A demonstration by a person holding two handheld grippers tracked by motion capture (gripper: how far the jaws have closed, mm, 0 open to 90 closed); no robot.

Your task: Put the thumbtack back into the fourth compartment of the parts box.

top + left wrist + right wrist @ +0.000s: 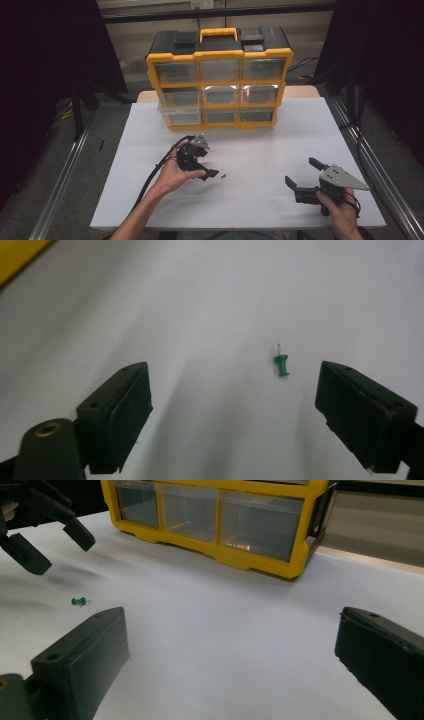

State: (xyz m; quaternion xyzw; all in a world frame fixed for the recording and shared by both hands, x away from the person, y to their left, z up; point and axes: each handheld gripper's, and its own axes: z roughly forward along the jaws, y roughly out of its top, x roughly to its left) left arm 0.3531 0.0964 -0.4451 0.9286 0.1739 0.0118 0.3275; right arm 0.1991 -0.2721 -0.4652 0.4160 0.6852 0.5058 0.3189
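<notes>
A small green push pin [224, 175] lies on its side on the white table sheet [260, 145]. In the left gripper view the push pin [282, 365] sits just ahead of the jaws, nearer the right one, touching neither. My left gripper [210, 175] is tilted down toward it from the left, open [235, 372] with nothing between its fingers. My right gripper [300, 171] rests low at the front right, open [232, 617] and empty. The right gripper view shows the push pin [78, 601] below the left gripper [57, 552].
A yellow and black drawer organizer [220, 80] with clear drawers stands at the back of the table [215, 520]. Its bottom left drawer [180, 114] sticks out a little. Dark floor and metal rails flank the table.
</notes>
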